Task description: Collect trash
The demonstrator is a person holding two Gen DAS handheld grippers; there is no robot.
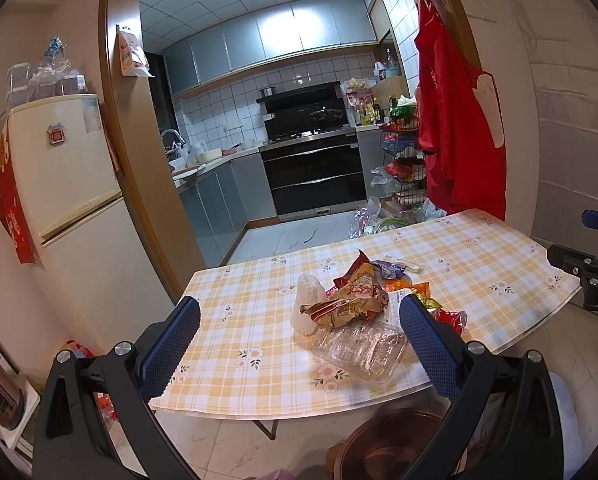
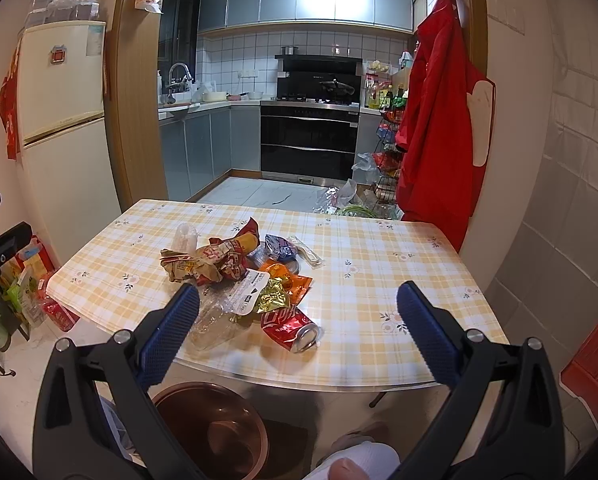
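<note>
Both grippers are hovering over the near edge of the checked surface [image 2: 379, 272], jaws spread wide and holding nothing: the left gripper [image 1: 299, 320] and the right gripper [image 2: 298, 306]. The trash is lying heaped near the surface's middle. A crushed red can [image 2: 291, 326] is lying nearest the edge, a clear plastic tray [image 1: 361, 350] just beside the crumpled wrappers [image 2: 207, 260]. A brown bin [image 2: 215, 428] is standing on the floor below the edge.
</note>
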